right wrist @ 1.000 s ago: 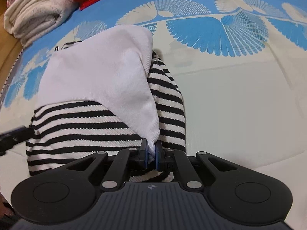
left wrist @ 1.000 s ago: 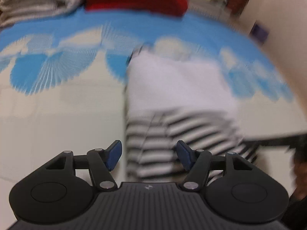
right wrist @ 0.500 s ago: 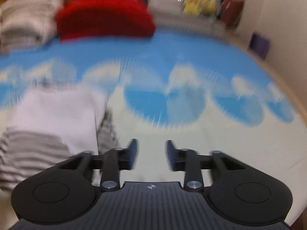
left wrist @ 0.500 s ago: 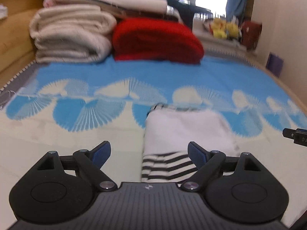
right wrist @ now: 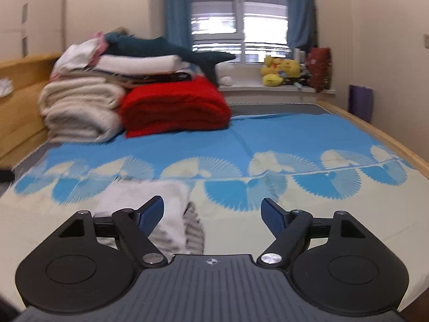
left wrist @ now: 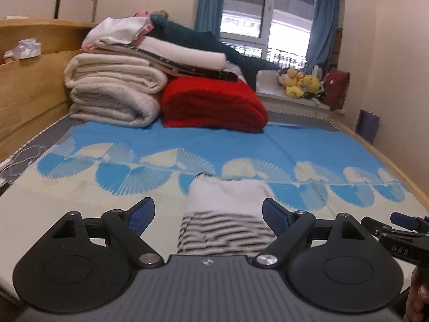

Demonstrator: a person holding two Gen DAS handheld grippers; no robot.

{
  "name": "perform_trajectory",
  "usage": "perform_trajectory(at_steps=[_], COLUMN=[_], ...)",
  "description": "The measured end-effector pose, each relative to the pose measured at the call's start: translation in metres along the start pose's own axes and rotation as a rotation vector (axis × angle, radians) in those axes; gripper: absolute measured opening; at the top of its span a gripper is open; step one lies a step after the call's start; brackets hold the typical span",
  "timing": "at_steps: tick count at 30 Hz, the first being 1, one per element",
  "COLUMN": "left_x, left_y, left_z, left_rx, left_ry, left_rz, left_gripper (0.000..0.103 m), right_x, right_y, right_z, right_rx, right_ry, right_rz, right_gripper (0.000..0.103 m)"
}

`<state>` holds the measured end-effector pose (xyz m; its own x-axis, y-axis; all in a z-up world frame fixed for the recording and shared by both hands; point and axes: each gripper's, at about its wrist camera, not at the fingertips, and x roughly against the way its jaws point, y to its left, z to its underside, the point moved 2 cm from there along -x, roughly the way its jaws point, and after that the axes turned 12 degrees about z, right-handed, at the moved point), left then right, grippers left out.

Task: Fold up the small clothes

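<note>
Left wrist view: our left gripper (left wrist: 208, 213) stands wide apart, holding nothing. Beyond it the folded garment (left wrist: 226, 209) lies flat on the bedspread (left wrist: 80, 201), long axis running away from us, striped end nearest. Our right gripper (right wrist: 212, 212) is opening, its jaws empty; the garment sits left of them. Only the left view catches the other gripper's tip; blur hides finer detail.

blue-and-cream fan-print bedspread (left wrist: 281, 145) on wooden-framed bed. at far end: red folded blanket (left wrist: 211, 104) beside stacked cream blankets (left wrist: 112, 91), dark teal plush (left wrist: 203, 43) on top. yellow plush toys (left wrist: 300, 83) on windowsill, blue curtains (left wrist: 321, 18).
</note>
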<state>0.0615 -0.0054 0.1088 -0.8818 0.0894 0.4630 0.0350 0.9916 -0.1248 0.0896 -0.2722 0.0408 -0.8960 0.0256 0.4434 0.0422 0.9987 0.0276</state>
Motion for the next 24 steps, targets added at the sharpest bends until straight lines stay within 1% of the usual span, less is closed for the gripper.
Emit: perform_trajectory(at_steps=[3,5,6,7,8,9,10,11,13,14,17,19,24], left_x=[-0.007,-0.022,-0.028,-0.040,-0.050,-0.056,-0.057,-0.058,-0.062,-0.064,-0.068,-0.067,-0.069], left_y=[0.002,0.007,0.010,0.012,0.015,0.019,0.023,0.025,0.026,0.028,0.037,0.037,0.038], left_z=[0.025,0.049,0.063,0.076,0.081,0.082,0.080,0.078,0.077,0.078,0.080,0.080,0.079], left_rx=[0.011,0.006,-0.012,-0.041,-0.033,-0.003,0.018,0.010,-0.021,-0.010,0.067,0.086,0.092], left_ry=[0.035,0.049,0.052,0.108,0.170,0.191,0.176,0.162,0.160,0.166,0.191,0.197,0.199], left_rz=[0.011,-0.006,-0.019,-0.053,-0.078,-0.071,-0.055,-0.057,-0.076,-0.075,-0.053,-0.059,-0.065], left_gripper=[0.091,0.101,0.103,0.102,0.102,0.102,0.102,0.102,0.102,0.102,0.102,0.102,0.102], right_x=[0.011,0.017,0.018,0.017,0.013,0.011,0.007,0.005,-0.002,-0.005,-0.015,-0.016,-0.010], right_y=[0.011,0.017,0.020,0.023,0.026,0.030,0.035,0.039,0.047,0.051,0.062,0.069,0.084], right_z=[0.013,0.019,0.022,0.026,0.029,0.031,0.031,0.030,0.029,0.030,0.033,0.034,0.037], right_rx=[0.039,0.048,0.055,0.054,0.050,0.059,0.063,0.050,0.044,0.049,0.057,0.070,0.117], right_ry=[-0.001,-0.004,0.001,0.003,0.005,0.027,0.051,0.048,0.054,0.062,0.096,0.098,0.088], right_rz=[-0.010,-0.005,-0.004,-0.006,-0.005,0.001,0.009,0.003,0.001,0.006,0.003,-0.010,-0.040], right_gripper=[0.081,0.081,0.081,0.081,0.081,0.081,0.081,0.081,0.081,0.081,0.081,0.081,0.081])
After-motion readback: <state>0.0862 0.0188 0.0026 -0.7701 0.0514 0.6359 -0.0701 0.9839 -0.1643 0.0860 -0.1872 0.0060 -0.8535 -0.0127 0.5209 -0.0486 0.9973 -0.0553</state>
